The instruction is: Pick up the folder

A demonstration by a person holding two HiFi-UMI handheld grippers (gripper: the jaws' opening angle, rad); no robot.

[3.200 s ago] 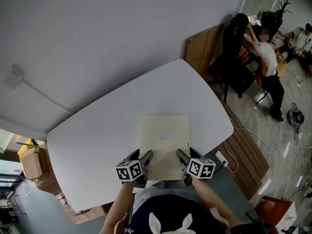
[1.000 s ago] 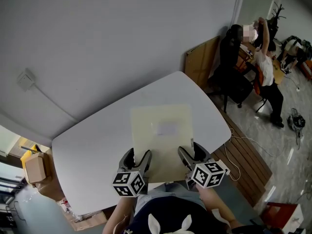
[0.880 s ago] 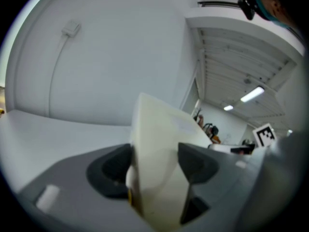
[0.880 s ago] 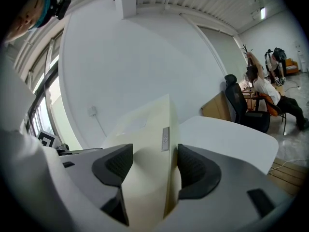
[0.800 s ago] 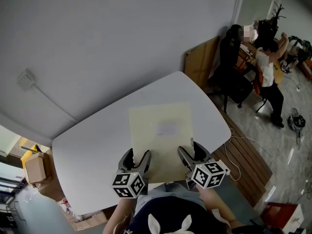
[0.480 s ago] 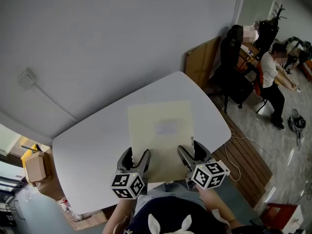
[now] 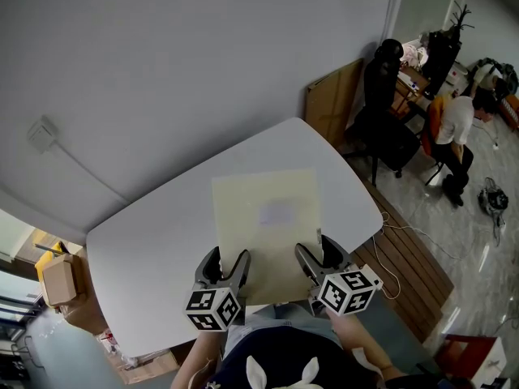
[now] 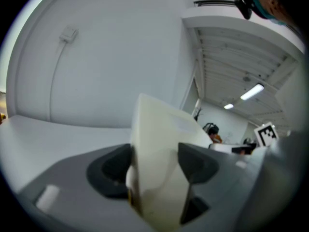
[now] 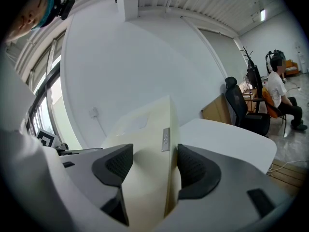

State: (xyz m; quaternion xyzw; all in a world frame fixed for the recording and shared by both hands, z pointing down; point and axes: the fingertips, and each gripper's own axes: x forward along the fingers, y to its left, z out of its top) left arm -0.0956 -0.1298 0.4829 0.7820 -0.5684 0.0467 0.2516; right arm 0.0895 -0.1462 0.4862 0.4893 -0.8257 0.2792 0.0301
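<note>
A pale cream folder [image 7: 268,225] is held up off the white table [image 7: 146,233], its far edge raised. My left gripper [image 7: 229,264] is shut on the folder's near left corner, and the left gripper view shows the folder [image 8: 161,153] pinched between the dark pads [image 8: 113,166]. At the near right corner my right gripper [image 7: 312,256] is shut on the same folder [image 9: 145,144], close to its small metal clip [image 9: 165,139]. A faint label patch [image 7: 277,212] sits on the cover.
A plain grey wall rises behind the table. A black office chair [image 7: 388,112] and a leaning brown board [image 7: 334,96] stand past the table's far right corner. A seated person [image 7: 454,136] is further right. Cardboard boxes [image 7: 55,275] lie at the left.
The folder has come up off the table since the earliest frame and now looks larger and tilted toward the camera. Both grippers stayed clamped on its near corners. The person at right bent down.
</note>
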